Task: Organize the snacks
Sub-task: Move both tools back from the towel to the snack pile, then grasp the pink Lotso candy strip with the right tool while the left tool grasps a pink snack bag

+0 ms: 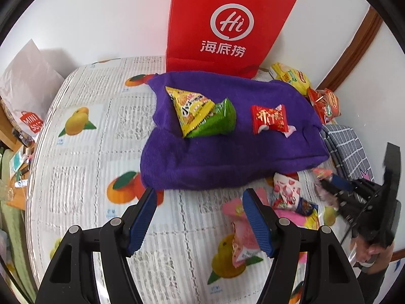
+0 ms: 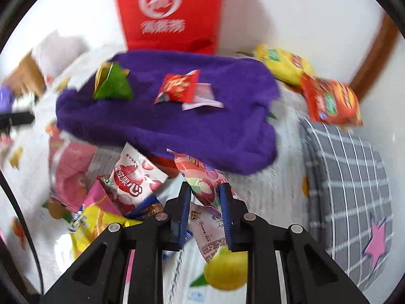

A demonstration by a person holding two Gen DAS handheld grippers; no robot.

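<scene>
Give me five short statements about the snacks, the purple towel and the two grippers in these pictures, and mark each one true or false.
1. The right gripper is closed on a pink and white snack packet. True.
2. The left gripper holds a snack. False: its fingers stand apart over the fruit-print tablecloth with nothing between them.
3. A red candy packet lies on the purple towel. True.
4. The red paper bag lies flat on the towel. False: it stands upright behind the towel, against the wall.
5. The green triangular packet lies on the towel, partly under a yellow triangular packet. True.
</scene>
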